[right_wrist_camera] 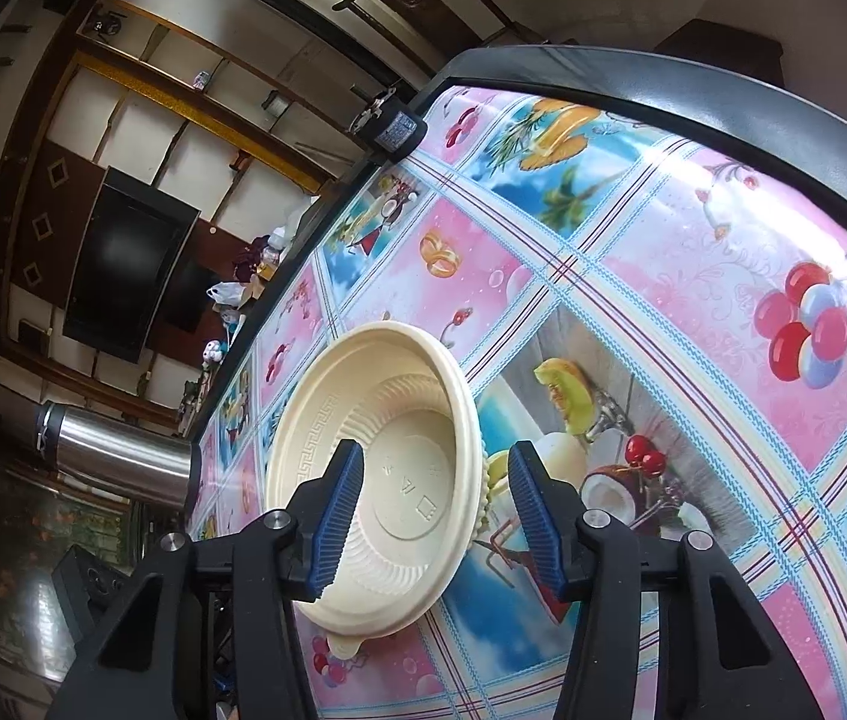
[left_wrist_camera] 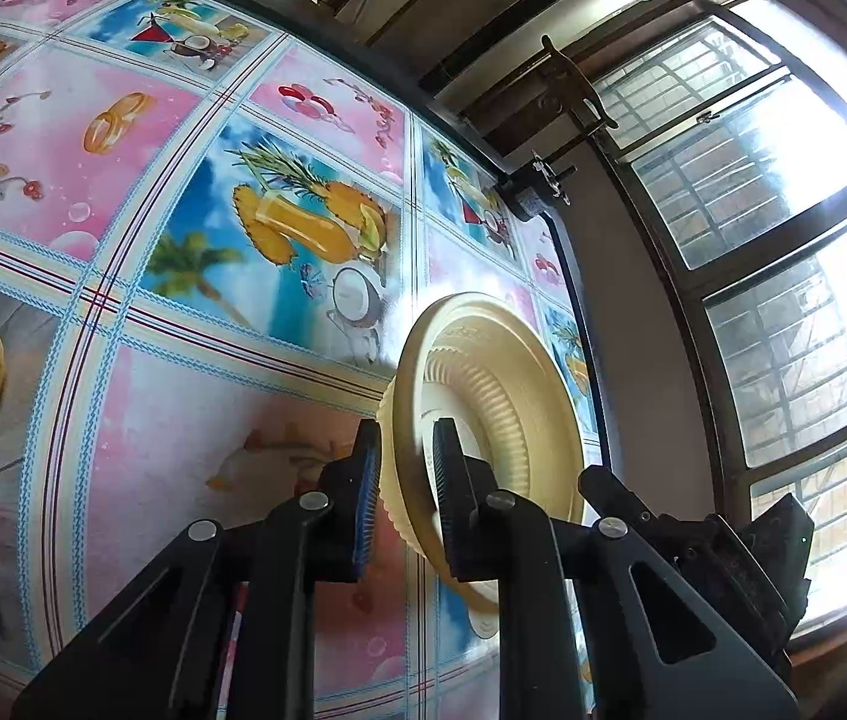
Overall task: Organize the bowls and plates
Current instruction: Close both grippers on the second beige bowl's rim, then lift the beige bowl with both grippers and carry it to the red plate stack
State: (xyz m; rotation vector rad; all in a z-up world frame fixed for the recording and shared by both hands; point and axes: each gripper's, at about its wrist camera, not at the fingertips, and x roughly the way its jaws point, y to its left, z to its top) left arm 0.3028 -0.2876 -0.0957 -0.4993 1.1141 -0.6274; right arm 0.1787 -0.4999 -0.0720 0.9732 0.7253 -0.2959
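In the left wrist view a cream ribbed bowl (left_wrist_camera: pixel 501 396) sits nested on another at the table's edge by the window. My left gripper (left_wrist_camera: pixel 405 474) is shut on its wall, one pad (left_wrist_camera: pixel 368 480) outside and the other finger (left_wrist_camera: pixel 446 468) inside. The right wrist view shows a cream bowl (right_wrist_camera: pixel 399 480) with a key-pattern rim, nested in a second ribbed one, on the patterned tablecloth (right_wrist_camera: pixel 693 276). My right gripper (right_wrist_camera: pixel 432 510) is open, straddling that bowl's wall: one blue pad (right_wrist_camera: pixel 336 516) inside, the other (right_wrist_camera: pixel 534 522) outside, neither touching. I cannot tell whether both views show the same stack.
A steel thermos (right_wrist_camera: pixel 117 462) lies at the left of the right wrist view beside the table. A small black motor-like part (right_wrist_camera: pixel 393 129) sits at the table's far corner. Window frames (left_wrist_camera: pixel 771 252) run close along the table's edge. A dark block (left_wrist_camera: pixel 777 546) sits near my left gripper.
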